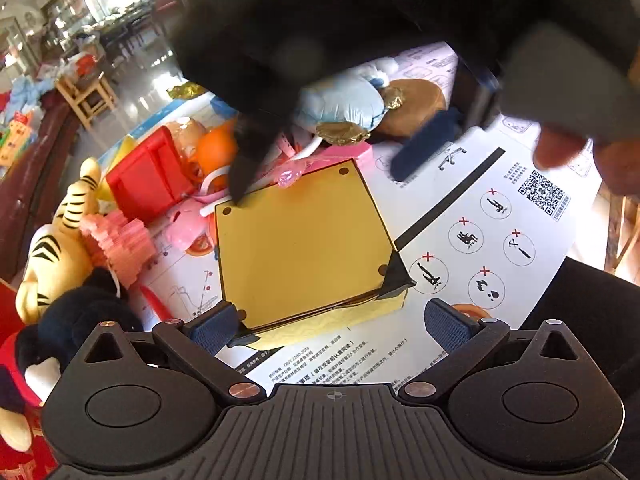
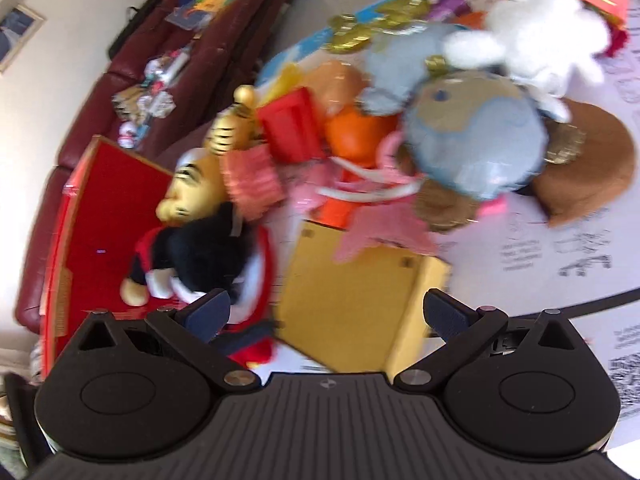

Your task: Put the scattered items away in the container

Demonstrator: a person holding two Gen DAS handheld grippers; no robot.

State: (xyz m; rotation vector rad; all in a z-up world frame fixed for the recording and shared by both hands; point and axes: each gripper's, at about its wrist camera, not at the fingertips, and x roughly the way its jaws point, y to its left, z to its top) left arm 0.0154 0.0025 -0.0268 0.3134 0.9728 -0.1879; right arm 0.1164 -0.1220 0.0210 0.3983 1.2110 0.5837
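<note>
A flat yellow box point(image 1: 304, 248) with a black corner strap lies shut on a white instruction sheet point(image 1: 500, 216). My left gripper point(image 1: 332, 326) is open just short of the box's near edge, nothing between its fingers. My right gripper point(image 1: 320, 188) comes in from the far side, open, its black finger point(image 1: 244, 176) at the box's far left corner. In the blurred right wrist view the yellow box point(image 2: 352, 300) sits ahead of and between the open right gripper point(image 2: 328, 314) fingers. Toys are heaped behind the box: a blue plush point(image 1: 344, 104), an orange ball point(image 1: 214, 148), a red block point(image 1: 148, 176).
A tiger plush point(image 1: 60, 240) and a black plush in red point(image 1: 80, 320) lie left of the box, beside pink honeycomb paper point(image 1: 116, 240). A brown round cushion point(image 2: 592, 168), gold coins point(image 2: 356, 36) and a white plush point(image 2: 532, 44) lie behind. A red tray point(image 2: 100, 220) rests on the dark red sofa point(image 2: 80, 128).
</note>
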